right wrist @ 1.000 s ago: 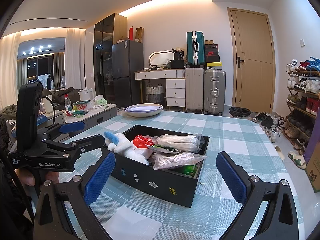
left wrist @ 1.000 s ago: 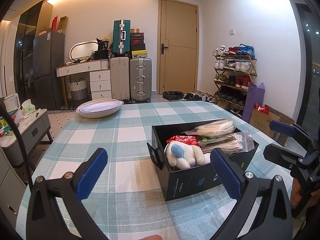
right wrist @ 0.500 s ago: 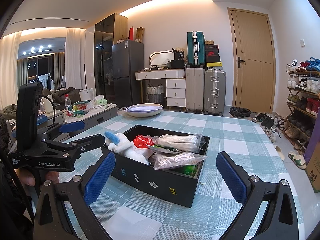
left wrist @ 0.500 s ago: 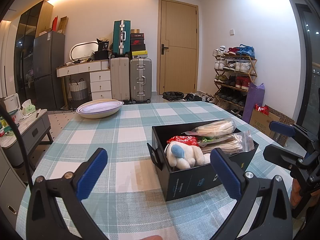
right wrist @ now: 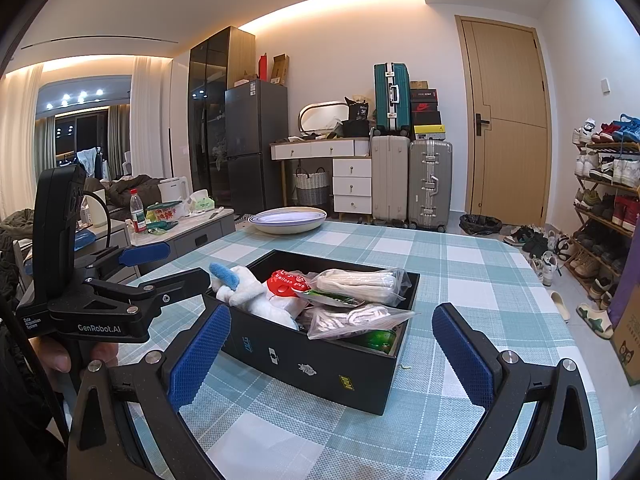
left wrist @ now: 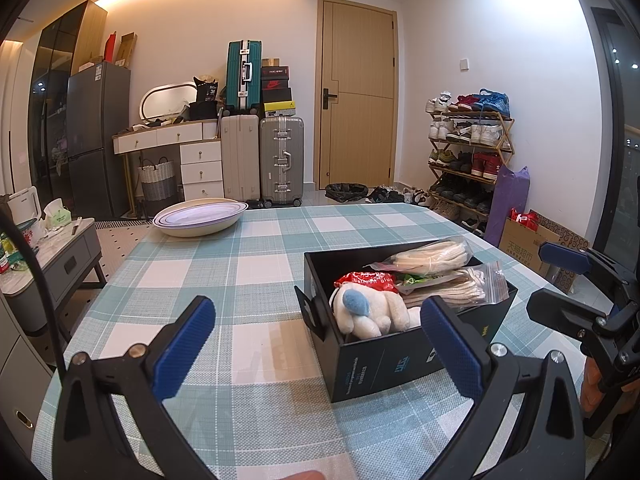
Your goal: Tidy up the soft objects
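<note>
A black box (right wrist: 320, 356) stood on the checked tablecloth (left wrist: 256, 264), holding a white plush toy (left wrist: 368, 312), a red packet (right wrist: 286, 282) and bagged soft items (right wrist: 360, 280). The left gripper (left wrist: 318, 340) and right gripper (right wrist: 330, 350) flanked it, jaws spread wide and empty. A white bowl (left wrist: 200, 216) sat at the far edge.

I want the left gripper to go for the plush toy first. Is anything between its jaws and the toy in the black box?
Only the black box itself: its near wall stands between the left gripper and the white plush toy, which sticks up above the rim. Nothing covers the toy from above; the bagged items lie behind it.
</note>
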Demonstrator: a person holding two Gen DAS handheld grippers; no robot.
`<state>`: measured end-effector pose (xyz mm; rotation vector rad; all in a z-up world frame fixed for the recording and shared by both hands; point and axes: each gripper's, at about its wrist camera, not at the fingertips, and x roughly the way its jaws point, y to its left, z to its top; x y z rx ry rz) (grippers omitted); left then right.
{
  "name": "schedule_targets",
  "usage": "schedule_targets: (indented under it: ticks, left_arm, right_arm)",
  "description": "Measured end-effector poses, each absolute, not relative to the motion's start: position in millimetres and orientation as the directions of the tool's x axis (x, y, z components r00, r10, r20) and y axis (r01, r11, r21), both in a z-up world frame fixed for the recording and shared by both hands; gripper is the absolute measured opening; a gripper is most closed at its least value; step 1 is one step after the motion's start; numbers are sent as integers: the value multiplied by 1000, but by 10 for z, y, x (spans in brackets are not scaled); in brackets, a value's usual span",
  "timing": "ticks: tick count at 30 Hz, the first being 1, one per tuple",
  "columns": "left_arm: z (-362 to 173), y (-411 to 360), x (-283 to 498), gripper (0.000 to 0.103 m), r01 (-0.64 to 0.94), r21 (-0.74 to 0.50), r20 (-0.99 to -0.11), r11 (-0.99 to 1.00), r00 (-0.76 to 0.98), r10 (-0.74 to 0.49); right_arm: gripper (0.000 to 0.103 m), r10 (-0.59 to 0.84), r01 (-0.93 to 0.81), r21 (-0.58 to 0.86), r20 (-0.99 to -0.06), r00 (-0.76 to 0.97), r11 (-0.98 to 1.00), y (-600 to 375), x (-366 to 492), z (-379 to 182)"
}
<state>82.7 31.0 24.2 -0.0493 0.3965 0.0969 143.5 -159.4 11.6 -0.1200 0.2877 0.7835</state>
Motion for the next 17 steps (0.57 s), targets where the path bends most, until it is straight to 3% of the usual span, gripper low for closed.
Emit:
schedule_targets:
  ticks: [17]
  left_arm:
    - [255,313,815,103,-101,-29,-383,994,920,82]
  right_arm:
    - [103,678,-710,0,-299,672,704,-1597,1436,114]
